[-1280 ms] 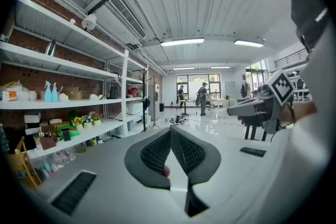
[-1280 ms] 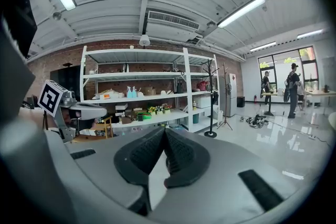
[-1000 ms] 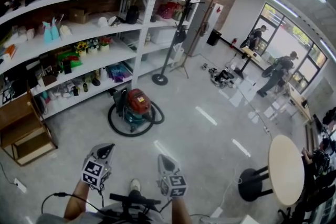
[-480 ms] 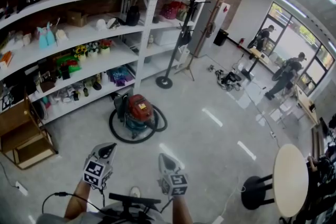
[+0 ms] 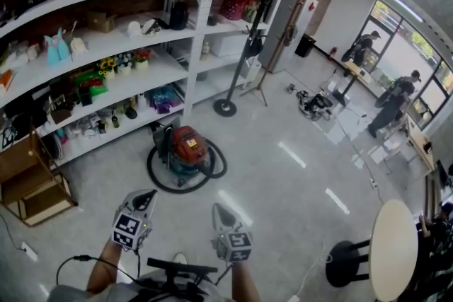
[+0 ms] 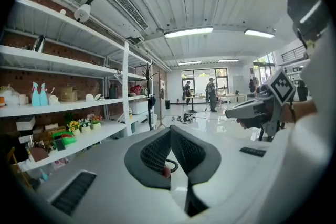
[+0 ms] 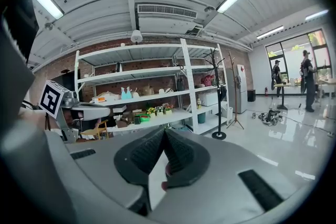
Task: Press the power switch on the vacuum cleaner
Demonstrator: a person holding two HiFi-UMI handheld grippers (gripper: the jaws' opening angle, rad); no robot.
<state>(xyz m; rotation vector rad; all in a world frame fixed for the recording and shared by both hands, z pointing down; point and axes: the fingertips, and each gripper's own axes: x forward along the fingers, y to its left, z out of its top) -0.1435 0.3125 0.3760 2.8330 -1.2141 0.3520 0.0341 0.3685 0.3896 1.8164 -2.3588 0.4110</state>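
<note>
Well, the approach is the step in hand, I'd say, and no pressing has begun. The one vacuum cleaner [image 5: 185, 146], red-topped, sits on the floor just in front of the long shelves [image 5: 127, 46], with its black hose [image 5: 161, 182] looped in a ring around it. It lies well apart from the person, who holds two tools low in front. The left claw [image 5: 146, 196] has its jaws pressed together with nothing between them, and the right claw [image 5: 218, 209] is pressed together and empty too. Both point toward the machine.

The switch itself is too small to pick out from here. The next move, as I judge it, calls for walking up, stooping, and bringing one claw tip down on that switch, which should sit somewhere on the red top.

Beyond that I count one coat stand [image 5: 249, 39], one round desk [image 5: 393, 244], and two people [image 5: 361, 49] far off by the windows.
</note>
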